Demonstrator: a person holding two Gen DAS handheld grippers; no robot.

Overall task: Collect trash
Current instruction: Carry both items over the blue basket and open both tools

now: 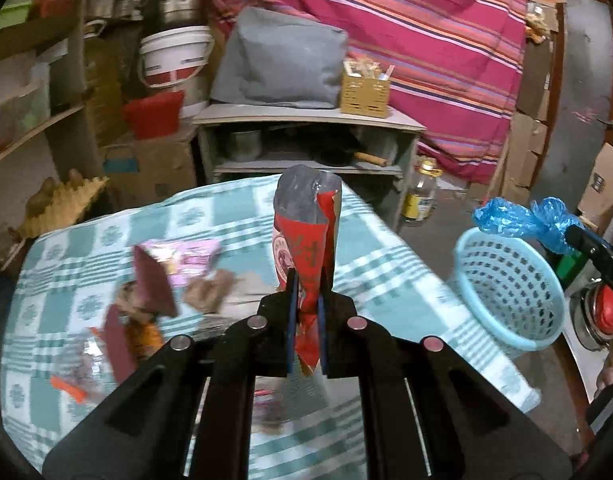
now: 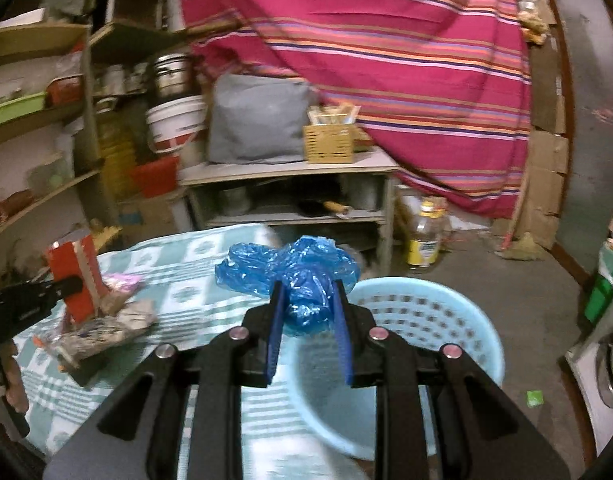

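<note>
Red wrapper (image 1: 306, 264) pinched upright between left fingers (image 1: 292, 320)

Upright red wrapper (image 1: 306, 264), crumpled blue bag (image 2: 302, 280), seemingly above perforated basket (image 2: 426, 320).

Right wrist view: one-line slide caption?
Right gripper holds crumpled blue plastic bag above the light-blue basket beside the checked table.

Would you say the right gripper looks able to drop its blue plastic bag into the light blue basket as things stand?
Probably yes. The right gripper holds the blue plastic bag just beside the rim of the light blue basket, whose open mouth faces up with nothing visible between them.
</note>
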